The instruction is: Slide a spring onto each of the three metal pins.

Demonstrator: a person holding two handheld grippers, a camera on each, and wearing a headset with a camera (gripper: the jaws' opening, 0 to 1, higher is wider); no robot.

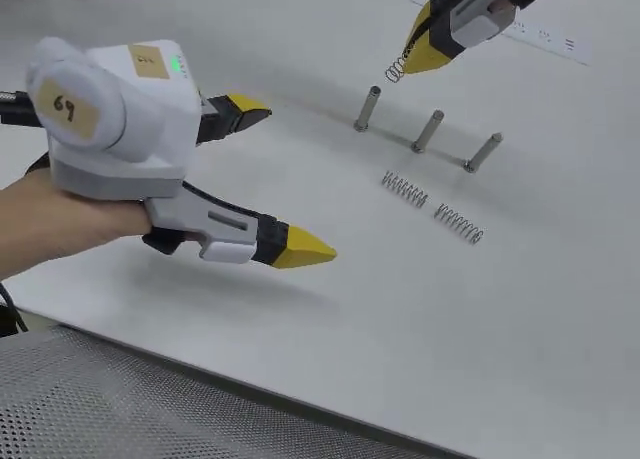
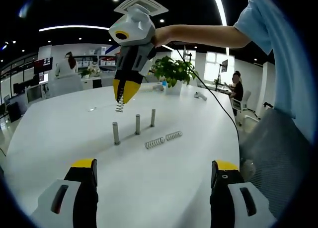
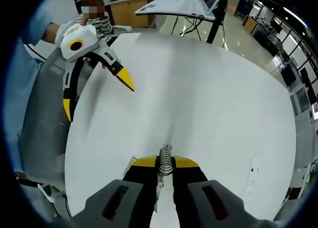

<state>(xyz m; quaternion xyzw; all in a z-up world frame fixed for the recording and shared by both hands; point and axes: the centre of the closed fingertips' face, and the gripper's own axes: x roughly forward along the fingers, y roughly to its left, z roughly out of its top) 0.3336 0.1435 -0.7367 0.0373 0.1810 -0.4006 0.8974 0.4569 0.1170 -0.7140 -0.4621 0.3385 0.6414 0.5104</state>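
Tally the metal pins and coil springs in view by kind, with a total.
Upright grey metal pins: 3
Silver wire coil springs: 3, one of them held in the right gripper
Total: 6

Left tongs (image 1: 285,177): gripped low in the left hand (image 1: 55,219), jaws spread wide, tips pointing forward. Right tongs (image 1: 412,65): held higher, tilted down, jaws pinched together on a spring (image 1: 397,70) at the tips.

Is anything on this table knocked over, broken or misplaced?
Nothing stands out. The three metal pins stand upright in a row, two springs lie beside them, and the right hand-held gripper holds a third spring.
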